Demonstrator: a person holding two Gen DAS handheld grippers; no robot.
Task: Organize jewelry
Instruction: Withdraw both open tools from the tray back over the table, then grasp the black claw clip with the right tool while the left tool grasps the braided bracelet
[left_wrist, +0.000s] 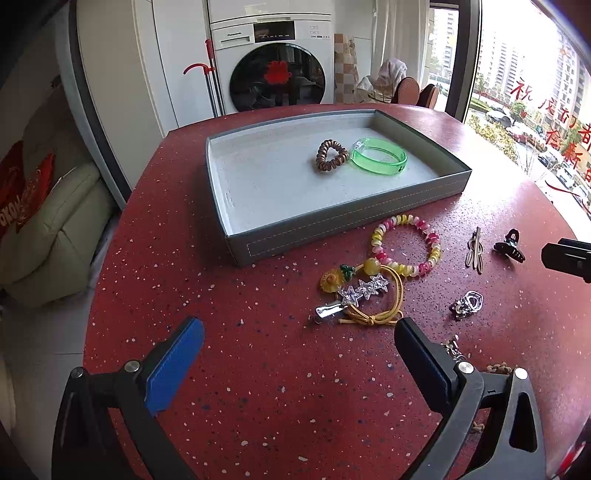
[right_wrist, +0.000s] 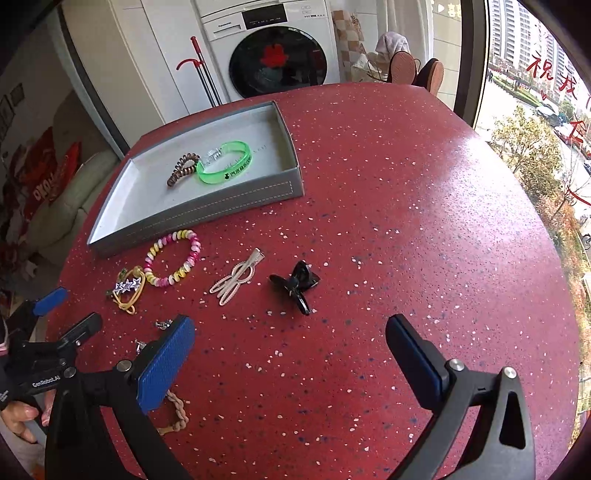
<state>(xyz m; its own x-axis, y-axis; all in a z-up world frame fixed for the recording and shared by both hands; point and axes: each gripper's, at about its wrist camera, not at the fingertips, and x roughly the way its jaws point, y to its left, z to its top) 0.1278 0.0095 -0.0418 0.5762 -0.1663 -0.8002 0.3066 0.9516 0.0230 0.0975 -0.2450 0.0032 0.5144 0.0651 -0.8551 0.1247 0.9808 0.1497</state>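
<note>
- Jewelry lies in two groups around the grey tray: inside it rest a brown coil hair tie and a green bangle, touching each other toward the tray's far right part.
- Just outside the tray's near wall you have a pink-and-yellow coil bracelet, with a star clip lying across a yellow elastic tie beside it.
- Further right of the tray's near wall sit a pale loop clip and a black claw clip; small silver pieces lie nearer you.
- Expect all of it to be light. The coils and elastic look soft and springy, so pinch across the band; the bangle and clips look stiff and likely slippery, so take them across the narrow body.
- Your left gripper hovers over the red table, jaws wide apart and holding nothing, nearest the star clip.
- Your right gripper is also spread and unloaded, with the black claw clip just ahead of it.
</note>
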